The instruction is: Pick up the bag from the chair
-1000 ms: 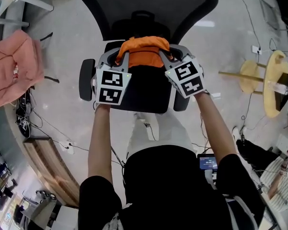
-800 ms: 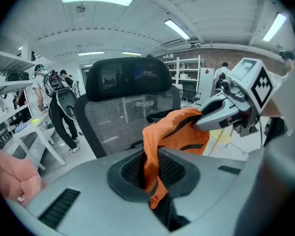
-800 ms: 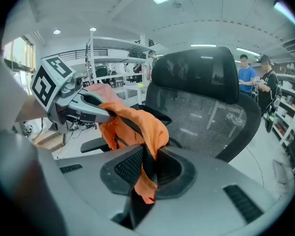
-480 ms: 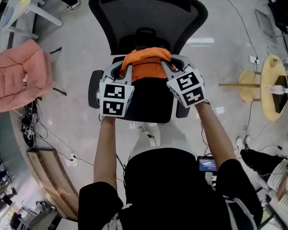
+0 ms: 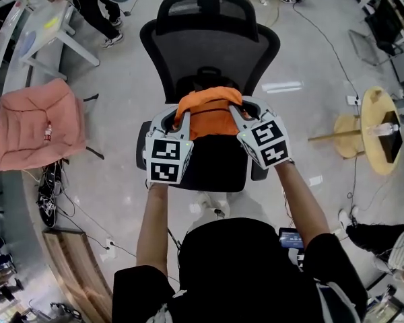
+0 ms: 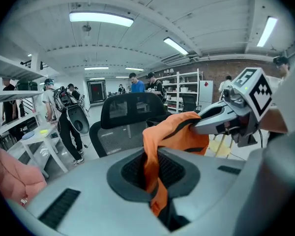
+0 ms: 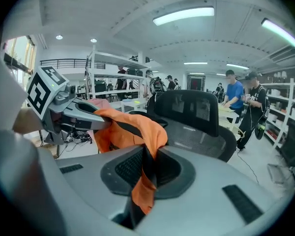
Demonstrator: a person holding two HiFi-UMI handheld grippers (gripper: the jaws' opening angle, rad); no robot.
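An orange bag (image 5: 209,113) with black trim hangs between my two grippers, above the seat of a black mesh office chair (image 5: 212,52). My left gripper (image 5: 181,110) is shut on the bag's left edge, and my right gripper (image 5: 233,109) is shut on its right edge. In the left gripper view, orange fabric (image 6: 155,151) is pinched in the left gripper (image 6: 156,181), with the right gripper (image 6: 221,121) holding the far end. In the right gripper view the bag (image 7: 130,132) runs from the right gripper (image 7: 145,178) across to the left gripper (image 7: 73,113). The chair's backrest (image 7: 196,109) stands behind.
A pink padded seat (image 5: 37,123) stands at the left, and a round wooden stool (image 5: 380,130) lies at the right. A white table (image 5: 47,32) with a person beside it is at the top left. Cables trail on the floor. Several people stand by shelves beyond the chair.
Both grippers have risen together with the orange bag held between them. The bag now hangs higher over the chair seat, and more of the chair's backrest shows.
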